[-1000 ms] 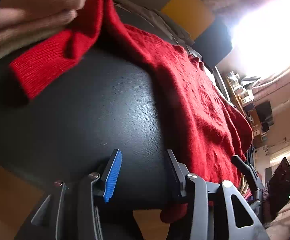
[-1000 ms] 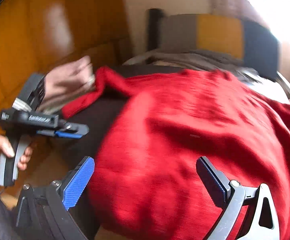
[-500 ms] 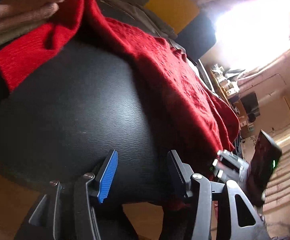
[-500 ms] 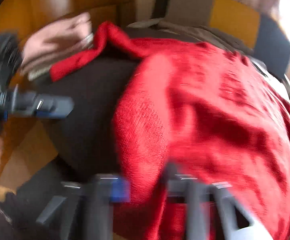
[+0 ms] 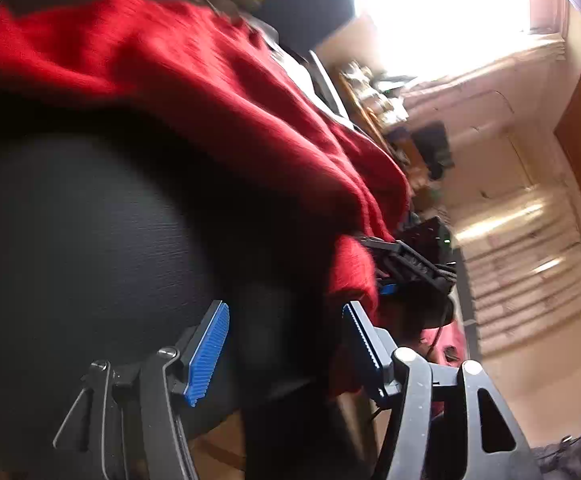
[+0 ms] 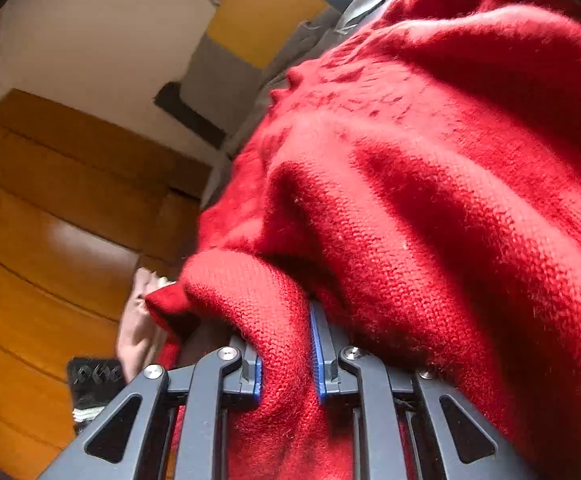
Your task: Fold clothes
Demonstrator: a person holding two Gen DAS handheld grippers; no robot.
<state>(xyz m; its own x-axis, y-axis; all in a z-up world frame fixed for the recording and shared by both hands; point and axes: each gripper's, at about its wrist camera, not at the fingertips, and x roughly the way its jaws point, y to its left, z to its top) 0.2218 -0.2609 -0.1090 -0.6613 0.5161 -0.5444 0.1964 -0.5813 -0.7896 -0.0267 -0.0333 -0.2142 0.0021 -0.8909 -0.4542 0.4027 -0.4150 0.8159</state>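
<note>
A red knitted sweater [image 5: 194, 80] lies draped over a black padded seat [image 5: 74, 220]. In the right wrist view the sweater [image 6: 430, 200] fills most of the frame. My right gripper [image 6: 286, 360] is shut on a fold of the sweater's lower edge, with knit bunched between the blue pads. It also shows in the left wrist view [image 5: 406, 264], holding the hem at the seat's right edge. My left gripper [image 5: 286, 344] is open and empty, low at the seat's front edge, just left of the hanging hem.
A yellow, grey and dark backrest [image 6: 250, 20] stands behind the seat. An orange wooden floor [image 6: 50, 220] lies to the left. A beige garment [image 6: 138, 320] shows below the sweater's sleeve. A bright window [image 5: 442, 4] and cluttered shelves [image 5: 378, 96] are at the right.
My right gripper came down to the sweater's hem and closed on it. My left gripper moved right along the seat's front edge and stayed open.
</note>
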